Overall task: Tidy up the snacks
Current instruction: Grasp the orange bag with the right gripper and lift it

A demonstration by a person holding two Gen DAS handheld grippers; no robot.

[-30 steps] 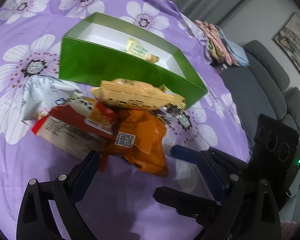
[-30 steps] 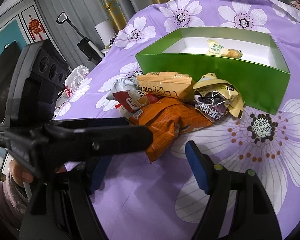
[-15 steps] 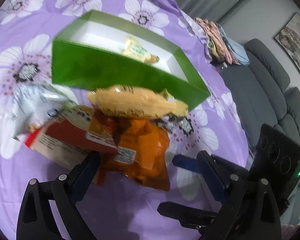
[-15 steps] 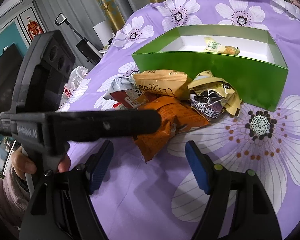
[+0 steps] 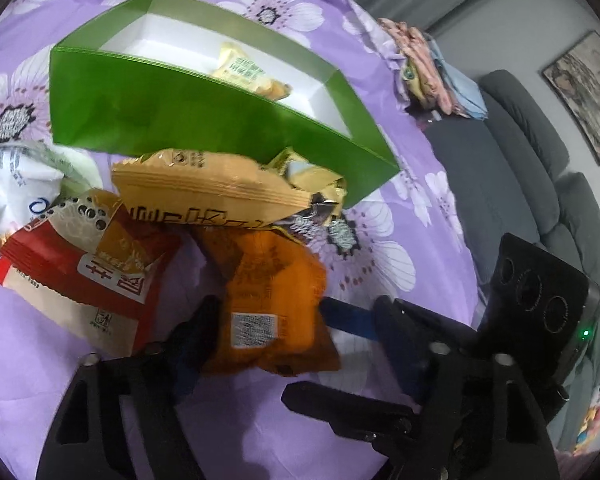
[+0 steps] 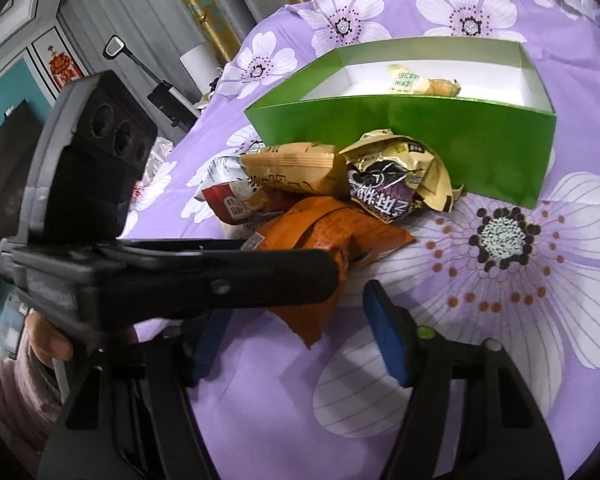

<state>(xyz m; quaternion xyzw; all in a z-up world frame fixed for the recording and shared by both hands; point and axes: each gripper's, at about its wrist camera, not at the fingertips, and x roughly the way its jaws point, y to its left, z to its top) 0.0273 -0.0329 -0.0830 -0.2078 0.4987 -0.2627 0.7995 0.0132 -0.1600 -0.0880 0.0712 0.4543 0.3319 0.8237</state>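
A green box point(image 5: 204, 120) with a white inside holds one yellow snack packet point(image 5: 248, 72); it also shows in the right wrist view point(image 6: 440, 140). In front of it lies a pile: an orange packet point(image 5: 276, 300) point(image 6: 332, 236), a tan packet point(image 5: 212, 188), a red packet point(image 5: 80, 276), a white packet point(image 5: 8, 188) and a gold-and-black packet point(image 6: 396, 188). My left gripper point(image 5: 276, 332) is open, its fingers on either side of the orange packet's near end. My right gripper point(image 6: 296, 348) is open and empty, just short of the pile.
The snacks lie on a purple flowered cloth point(image 6: 500, 300). A grey sofa point(image 5: 520, 184) and folded clothes point(image 5: 428, 64) stand beyond the table's right edge. The left gripper's body point(image 6: 140, 272) crosses the right wrist view at the left.
My left gripper has moved forward, so its open fingers now straddle the orange packet. The right gripper has edged a little closer to the pile.
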